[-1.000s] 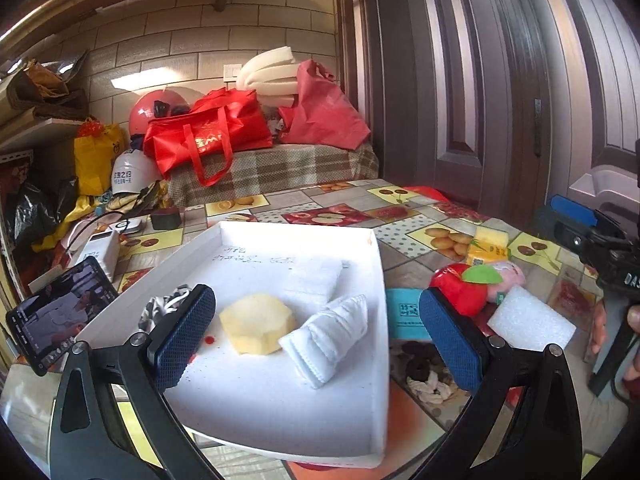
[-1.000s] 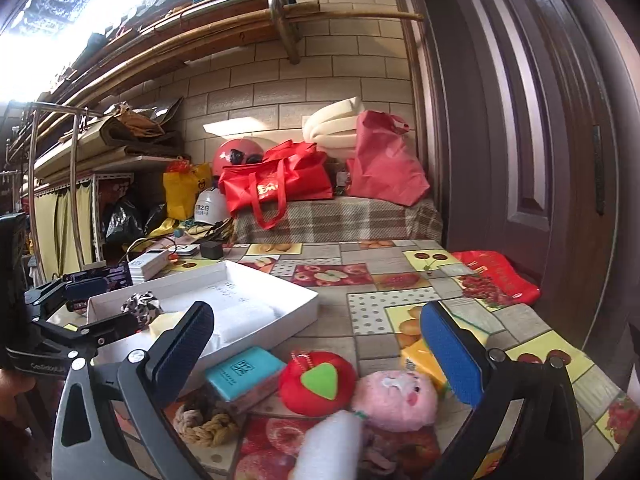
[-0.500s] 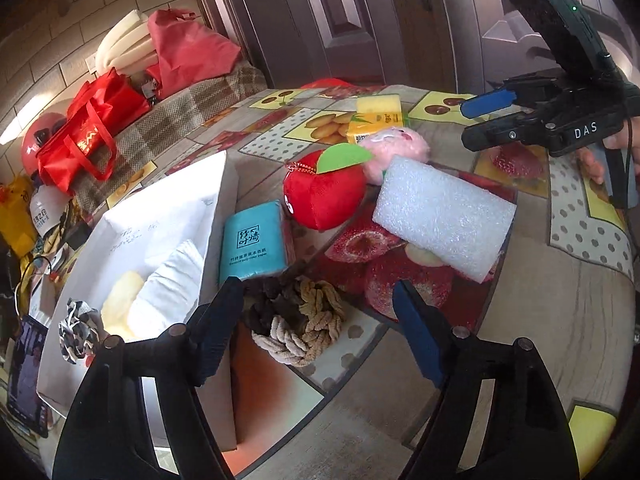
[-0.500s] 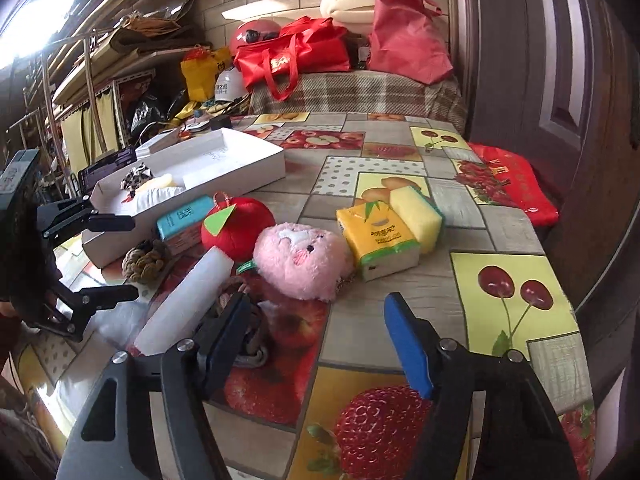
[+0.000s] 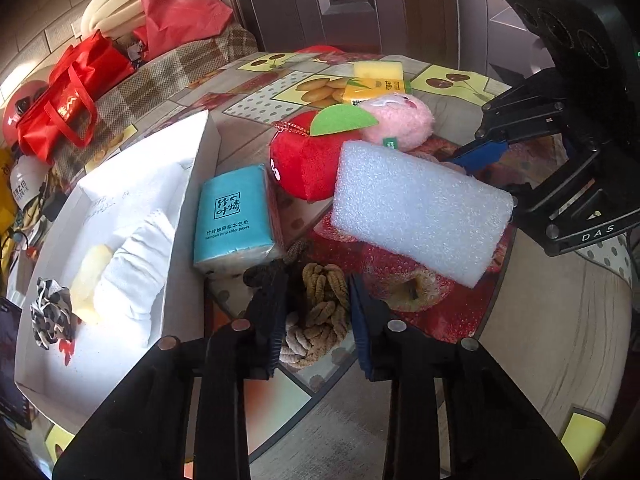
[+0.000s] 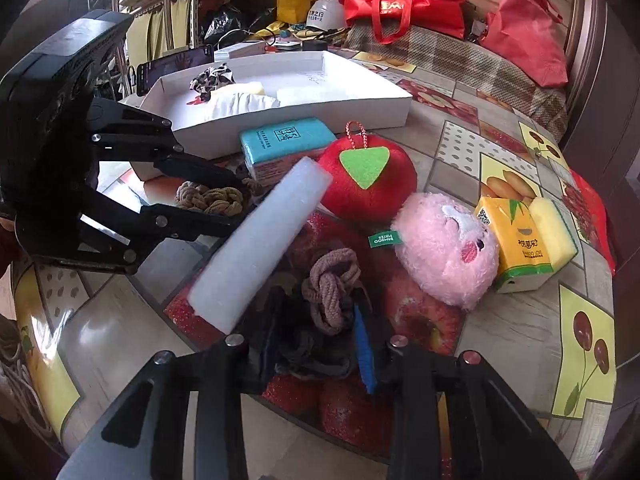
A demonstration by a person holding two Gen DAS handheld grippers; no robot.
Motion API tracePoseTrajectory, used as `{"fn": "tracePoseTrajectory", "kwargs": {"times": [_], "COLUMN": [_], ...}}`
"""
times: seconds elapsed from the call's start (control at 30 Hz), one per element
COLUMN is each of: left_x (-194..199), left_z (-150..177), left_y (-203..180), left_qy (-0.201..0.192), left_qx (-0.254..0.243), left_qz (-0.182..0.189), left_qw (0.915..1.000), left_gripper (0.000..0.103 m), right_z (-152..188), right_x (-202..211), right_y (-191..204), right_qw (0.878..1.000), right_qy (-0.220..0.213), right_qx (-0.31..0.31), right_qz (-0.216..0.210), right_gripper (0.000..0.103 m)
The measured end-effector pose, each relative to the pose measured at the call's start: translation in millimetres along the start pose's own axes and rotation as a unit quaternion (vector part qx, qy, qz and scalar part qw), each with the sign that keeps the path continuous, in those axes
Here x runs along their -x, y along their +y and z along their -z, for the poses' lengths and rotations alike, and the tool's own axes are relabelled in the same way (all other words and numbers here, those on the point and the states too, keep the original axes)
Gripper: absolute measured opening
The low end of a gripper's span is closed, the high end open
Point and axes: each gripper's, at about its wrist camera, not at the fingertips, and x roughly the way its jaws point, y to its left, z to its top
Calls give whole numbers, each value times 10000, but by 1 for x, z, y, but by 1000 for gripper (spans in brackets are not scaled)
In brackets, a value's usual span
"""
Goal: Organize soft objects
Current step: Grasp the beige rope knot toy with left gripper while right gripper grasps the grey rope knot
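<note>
My left gripper point(image 5: 318, 312) is shut on a tan knotted rope toy point(image 5: 320, 312) lying on the table, which also shows in the right wrist view point(image 6: 210, 198). My right gripper point(image 6: 316, 332) is shut on a brown and dark knotted rope bundle point(image 6: 330, 300). A white foam block point(image 5: 420, 208) leans between the two grippers. A red plush apple point(image 6: 366, 178), a pink plush point(image 6: 446, 248) and a blue tissue pack point(image 5: 234, 212) lie nearby. The white tray point(image 5: 200, 184) holds a folded white cloth point(image 5: 136, 264), a yellow sponge point(image 5: 90, 276) and a patterned scrunchie point(image 5: 50, 308).
A yellow tissue pack point(image 6: 516, 236) and a yellow sponge point(image 6: 554, 232) sit at the table's right. Red bags point(image 6: 400, 0) and a helmet lie on a covered bench behind. A phone point(image 6: 176, 66) stands beside the tray. The table edge is near me.
Both grippers dropped down to the table and closed, the left on the tan rope toy, the right on the brown rope bundle. Both were open half a second ago.
</note>
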Motion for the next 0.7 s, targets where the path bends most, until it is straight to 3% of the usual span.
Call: {"fn": "tracePoseTrajectory", "kwargs": {"times": [0.03, 0.17, 0.27, 0.37, 0.43, 0.57, 0.7], "left_x": [1, 9, 21, 37, 51, 80, 90], "left_z": [0, 0, 2, 5, 9, 21, 25], "left_y": [0, -2, -3, 1, 7, 18, 28], "left_qy": [-27, -226, -533, -934, -1296, -2044, -2289], "left_qx": [10, -40, -72, 43, 204, 516, 779], "left_qz": [15, -12, -132, -185, -256, -383, -547], "left_qw": [10000, 9997, 9985, 9954, 9910, 9768, 9688], "left_gripper": [21, 18, 18, 18, 18, 18, 18], "right_z": [1, 8, 14, 21, 24, 17, 8], "right_x": [2, 18, 43, 73, 85, 90, 88], "right_y": [-2, -17, -34, -39, -38, -25, -8], "right_qw": [10000, 9979, 9891, 9695, 9556, 9391, 9330], "right_qy": [-18, -299, -918, -1821, -2290, -2748, -2973], "right_qx": [-37, -468, -973, -1308, -1456, -1518, -1405], "right_qz": [33, 335, 615, 985, 1149, 1394, 1464], "right_gripper": [20, 16, 16, 16, 16, 16, 16]}}
